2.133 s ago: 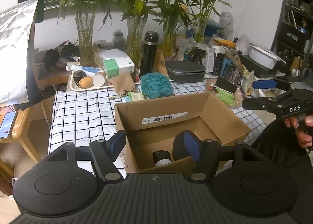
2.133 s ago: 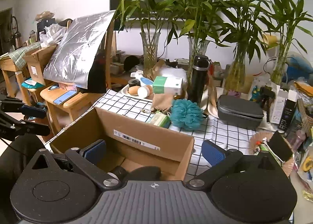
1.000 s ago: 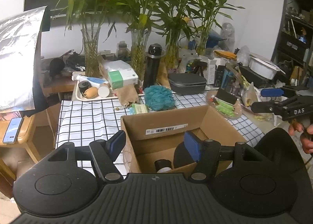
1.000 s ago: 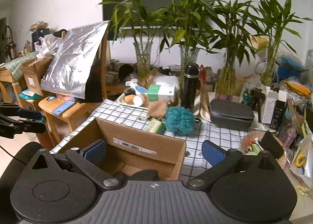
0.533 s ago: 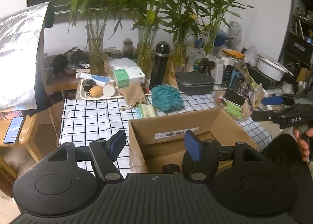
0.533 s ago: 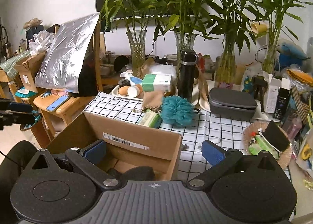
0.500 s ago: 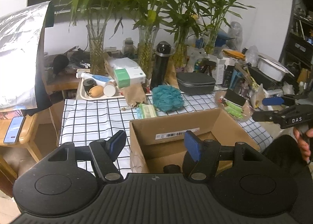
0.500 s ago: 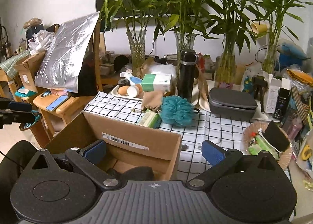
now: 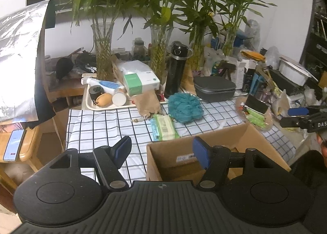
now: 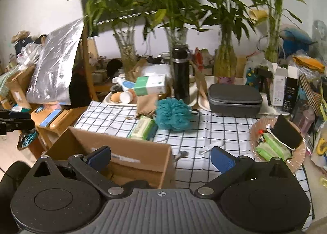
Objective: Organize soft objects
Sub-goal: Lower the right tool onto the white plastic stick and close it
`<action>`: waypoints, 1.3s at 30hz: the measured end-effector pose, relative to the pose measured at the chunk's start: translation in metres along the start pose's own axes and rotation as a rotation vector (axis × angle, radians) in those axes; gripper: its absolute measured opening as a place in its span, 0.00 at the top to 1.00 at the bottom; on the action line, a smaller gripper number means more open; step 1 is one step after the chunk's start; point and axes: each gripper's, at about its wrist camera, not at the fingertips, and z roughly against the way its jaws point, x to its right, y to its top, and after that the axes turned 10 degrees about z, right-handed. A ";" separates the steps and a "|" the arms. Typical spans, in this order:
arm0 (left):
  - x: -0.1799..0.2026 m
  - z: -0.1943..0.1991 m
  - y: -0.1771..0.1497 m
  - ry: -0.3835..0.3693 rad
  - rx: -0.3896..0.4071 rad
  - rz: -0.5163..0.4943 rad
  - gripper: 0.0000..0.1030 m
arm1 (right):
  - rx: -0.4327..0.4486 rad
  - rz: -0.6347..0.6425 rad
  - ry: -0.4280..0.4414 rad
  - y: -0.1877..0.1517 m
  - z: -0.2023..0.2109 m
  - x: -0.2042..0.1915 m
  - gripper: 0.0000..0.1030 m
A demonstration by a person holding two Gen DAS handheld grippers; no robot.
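Observation:
A teal bath pouf (image 9: 185, 107) (image 10: 173, 114) lies on the checked tablecloth behind an open cardboard box (image 9: 216, 152) (image 10: 122, 152). A green pack of wipes (image 9: 163, 127) (image 10: 142, 128) lies beside the pouf, and a brown cloth pouch (image 9: 148, 103) (image 10: 146, 104) sits just behind it. My left gripper (image 9: 162, 151) is open and empty over the box's near left corner. My right gripper (image 10: 160, 159) is open and empty over the box's right end. The right gripper also shows at the right edge of the left wrist view (image 9: 302, 118).
A tray (image 9: 92, 107) with bottles, a green-white box (image 9: 141, 82), a black flask (image 9: 176, 68), a grey case (image 9: 214, 89), glass vases with bamboo and a basket of green packs (image 10: 273, 146) crowd the table's back and right. A phone (image 9: 13, 145) lies on a wooden stool at left.
Both grippers have drawn back and up from the box; its inside is now mostly hidden. The left view shifted left, the right view shifted right. Both stay open.

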 end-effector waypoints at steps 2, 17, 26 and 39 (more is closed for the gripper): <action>-0.002 -0.008 0.004 0.004 -0.003 0.002 0.37 | -0.006 -0.025 -0.027 0.001 -0.009 0.008 0.00; -0.030 -0.071 0.018 -0.017 -0.027 0.056 0.37 | -0.003 -0.158 -0.046 0.003 -0.076 0.057 0.00; -0.047 -0.107 0.024 -0.027 -0.029 0.079 0.37 | -0.032 -0.198 -0.075 -0.004 -0.121 0.076 0.00; -0.076 -0.172 0.036 -0.029 0.002 0.145 0.37 | -0.158 -0.235 -0.080 -0.001 -0.191 0.104 0.01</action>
